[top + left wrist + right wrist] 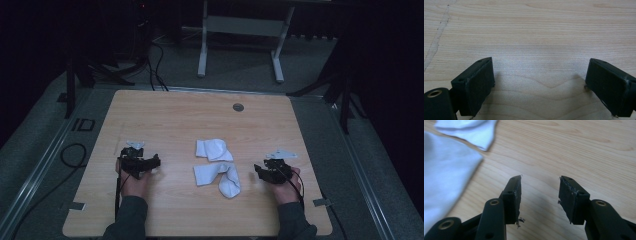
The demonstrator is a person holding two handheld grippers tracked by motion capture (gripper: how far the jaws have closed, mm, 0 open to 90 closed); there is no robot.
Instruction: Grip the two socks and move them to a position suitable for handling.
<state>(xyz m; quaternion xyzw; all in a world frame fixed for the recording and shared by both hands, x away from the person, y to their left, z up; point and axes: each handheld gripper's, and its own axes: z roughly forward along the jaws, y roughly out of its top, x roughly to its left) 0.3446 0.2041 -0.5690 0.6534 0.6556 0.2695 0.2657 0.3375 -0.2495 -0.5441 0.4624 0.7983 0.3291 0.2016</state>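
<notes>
Two white socks lie near the middle of the wooden table (200, 115). One sock (213, 149) is bunched up; the other sock (220, 176) lies closer to me, bent at the heel. My left gripper (150, 162) rests on the table to their left. In the left gripper view the left gripper (540, 72) is wide open over bare wood. My right gripper (259, 170) sits just right of the nearer sock. In the right gripper view the right gripper (540, 187) is open with only wood between its jaws, and the near sock (446, 177) and far sock (471, 130) lie to its left.
A round grommet (238, 107) is set in the table's far side. A white table frame (240, 25) stands beyond on the grey floor. Cables (75, 155) trail along the left. Small tape pieces (77, 205) mark the table's near corners.
</notes>
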